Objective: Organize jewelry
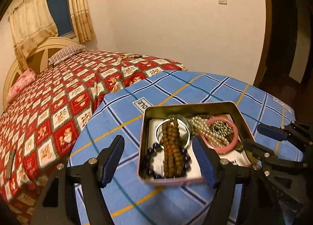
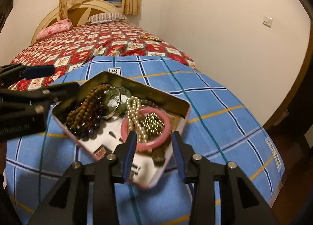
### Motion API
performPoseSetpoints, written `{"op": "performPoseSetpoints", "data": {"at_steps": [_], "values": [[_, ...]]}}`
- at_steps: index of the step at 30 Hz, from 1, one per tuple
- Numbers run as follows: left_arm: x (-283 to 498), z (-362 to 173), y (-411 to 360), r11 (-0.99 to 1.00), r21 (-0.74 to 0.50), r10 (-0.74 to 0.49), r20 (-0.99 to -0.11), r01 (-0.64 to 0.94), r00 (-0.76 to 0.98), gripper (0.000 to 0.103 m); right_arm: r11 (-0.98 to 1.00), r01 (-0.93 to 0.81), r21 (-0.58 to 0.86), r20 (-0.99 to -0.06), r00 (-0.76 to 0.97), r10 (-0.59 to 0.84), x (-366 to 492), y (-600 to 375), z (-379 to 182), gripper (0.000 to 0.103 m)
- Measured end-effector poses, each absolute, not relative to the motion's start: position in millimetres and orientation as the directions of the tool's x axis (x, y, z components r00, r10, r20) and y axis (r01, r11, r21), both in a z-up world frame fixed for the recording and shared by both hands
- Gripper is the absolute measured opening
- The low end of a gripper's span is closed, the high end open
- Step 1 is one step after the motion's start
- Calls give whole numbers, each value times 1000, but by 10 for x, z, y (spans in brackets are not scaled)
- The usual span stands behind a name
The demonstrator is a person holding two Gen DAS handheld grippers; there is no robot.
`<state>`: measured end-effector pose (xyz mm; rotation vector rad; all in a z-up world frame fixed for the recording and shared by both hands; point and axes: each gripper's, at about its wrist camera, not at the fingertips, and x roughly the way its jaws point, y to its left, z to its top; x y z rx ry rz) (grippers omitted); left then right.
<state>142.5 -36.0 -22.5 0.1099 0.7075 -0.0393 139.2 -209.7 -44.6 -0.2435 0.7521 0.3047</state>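
With the left claw (image 1: 159, 161) wide and the right claw (image 2: 154, 153) part-open and empty, lift both clear of the tin (image 2: 182, 103) before reaching the beads (image 2: 150, 37) at twelve o'clock.

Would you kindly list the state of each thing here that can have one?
Tin: open, no lid on, jewelry inside.
Pink bangle: in the tin, lying free.
Left gripper: open, holding nothing.
Right gripper: open, bangle's near edge between its fingers, not gripped.
Curtain: drawn aside.

Left tongs (image 1: 159, 158) agape over jewelry tin (image 1: 237, 112) on blue cloth (image 1: 195, 86).
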Motion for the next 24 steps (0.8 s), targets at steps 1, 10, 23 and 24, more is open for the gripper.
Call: {"op": "performPoseSetpoints", "data": {"at_steps": [1,10,23,24], "values": [[1365,-224,-346,994,90,10,-649,64,761,72,929,-355,-104,-696,693,186,1348,-2108,-428,40],[1038,-302,-290,995,92,28,-654,43,756,72,934,-347,-84,-667,716,207,1055,-2186,-315,46],[951,-342,-264,996,78,27,-664,34,747,72,935,-349,-70,-660,719,219,958,-2180,-296,51],[945,-340,-266,996,79,27,-664,34,747,72,935,-349,-68,-659,719,221,954,-2181,-295,52]]}}
